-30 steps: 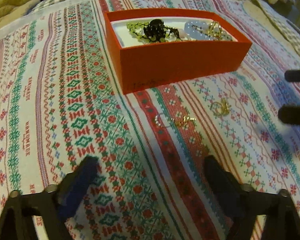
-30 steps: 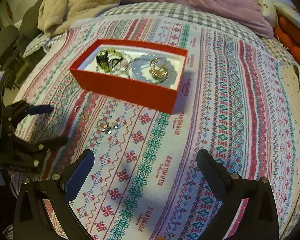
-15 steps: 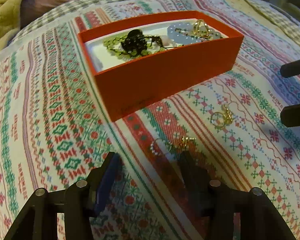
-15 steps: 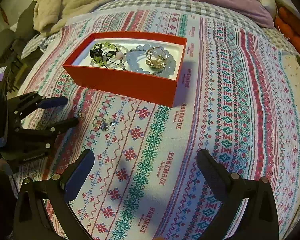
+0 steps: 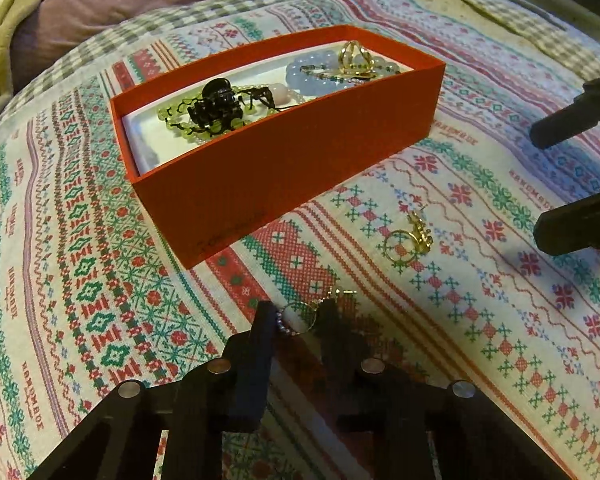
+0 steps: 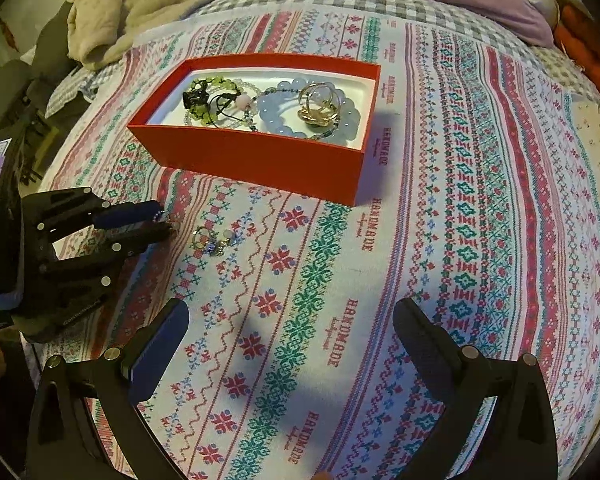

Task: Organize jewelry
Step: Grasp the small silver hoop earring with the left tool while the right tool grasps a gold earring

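Patterned cloth on the bed (image 6: pixel 480 200) holds a red box (image 6: pixel 260 160) with most jewelry inside, while the left tool (image 5: pixel 296 320) pinches an earring (image 5: pixel 300 316), the right tool (image 6: pixel 292 340) is wide, and a gold ring (image 5: pixel 408 240) waits at 5 o'clock from the box.

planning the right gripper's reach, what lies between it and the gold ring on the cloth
Only bare patterned cloth between the right gripper and the gold ring, per the right wrist view.

Left gripper (image 5: pixel 298 314) low over the cloth, fingers drawn close around a small earring (image 5: pixel 300 318), right gripper (image 6: pixel 290 336) hovering above, fingers spread wide, holding nothing
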A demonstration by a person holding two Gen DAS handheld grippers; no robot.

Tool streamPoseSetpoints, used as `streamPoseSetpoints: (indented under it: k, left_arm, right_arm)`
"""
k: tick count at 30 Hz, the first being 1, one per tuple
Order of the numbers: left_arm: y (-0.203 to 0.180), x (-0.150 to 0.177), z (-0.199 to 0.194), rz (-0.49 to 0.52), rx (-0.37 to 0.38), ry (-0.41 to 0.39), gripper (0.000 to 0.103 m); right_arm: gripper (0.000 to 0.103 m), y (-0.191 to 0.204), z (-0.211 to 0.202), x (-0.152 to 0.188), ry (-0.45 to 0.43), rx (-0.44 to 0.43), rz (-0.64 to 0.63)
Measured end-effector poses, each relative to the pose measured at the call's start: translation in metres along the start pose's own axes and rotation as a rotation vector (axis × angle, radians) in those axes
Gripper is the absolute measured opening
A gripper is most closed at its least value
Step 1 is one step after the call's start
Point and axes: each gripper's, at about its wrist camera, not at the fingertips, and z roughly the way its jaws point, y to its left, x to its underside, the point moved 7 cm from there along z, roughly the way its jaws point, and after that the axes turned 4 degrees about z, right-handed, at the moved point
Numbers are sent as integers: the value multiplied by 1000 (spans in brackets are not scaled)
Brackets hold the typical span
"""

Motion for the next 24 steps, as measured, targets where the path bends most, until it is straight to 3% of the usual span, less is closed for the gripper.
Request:
streamPoseSetpoints:
  k: [8, 13, 18, 24]
  left_arm:
    - [6, 11, -13, -36, -17, 19, 16]
    - [14, 19, -20, -64, -43, 39, 16]
    - [18, 25, -24, -86, -48, 52, 16]
    - [19, 30, -29, -99, -46, 56, 16]
  right_arm:
    - [100, 21, 0, -5, -26, -54, -65]
    - [82, 42, 11, -3, -28, -82, -144]
    - [54, 62, 14, -7, -60, -95, -215]
    - [42, 72, 23, -12, -64, -84, -242]
